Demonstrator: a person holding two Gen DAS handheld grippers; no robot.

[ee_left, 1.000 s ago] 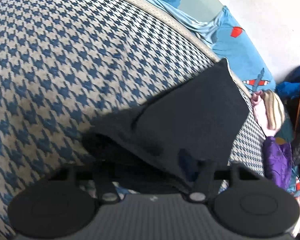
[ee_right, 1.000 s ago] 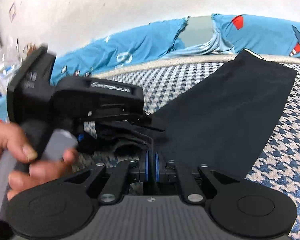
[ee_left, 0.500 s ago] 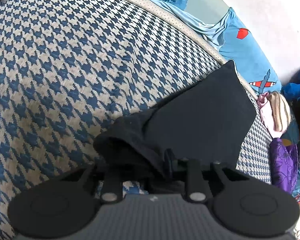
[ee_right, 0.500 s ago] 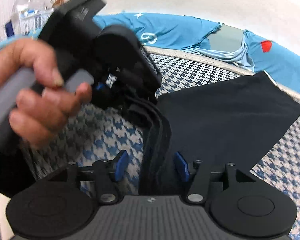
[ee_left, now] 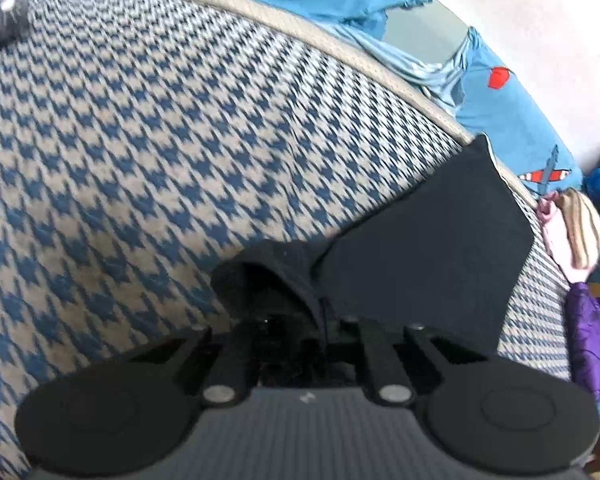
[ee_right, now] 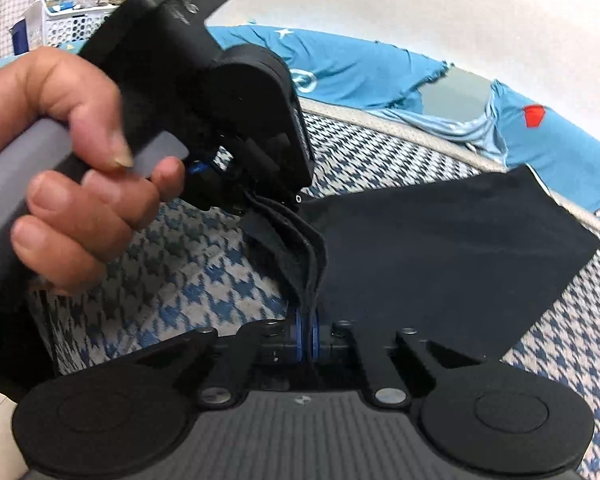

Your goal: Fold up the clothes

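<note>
So the left gripper point(ee_left: 324, 320) has just finished clamping down, and now it's pinching the bunched edge of the black garment point(ee_left: 432, 248), with the rest fanning out ahead and to its right over the houndstooth cover point(ee_left: 140, 160). Over on the right, the right gripper point(ee_right: 307, 330) popped open for a moment and is now biting the same stacked edge right at its blue pads point(ee_right: 298, 330). With both ends held, I'd guess they're about to lift and fold.

Left claw point(ee_left: 322, 320) clamped on dark garment point(ee_left: 428, 260) edge; houndstooth bedcover point(ee_left: 160, 140) beneath.
</note>
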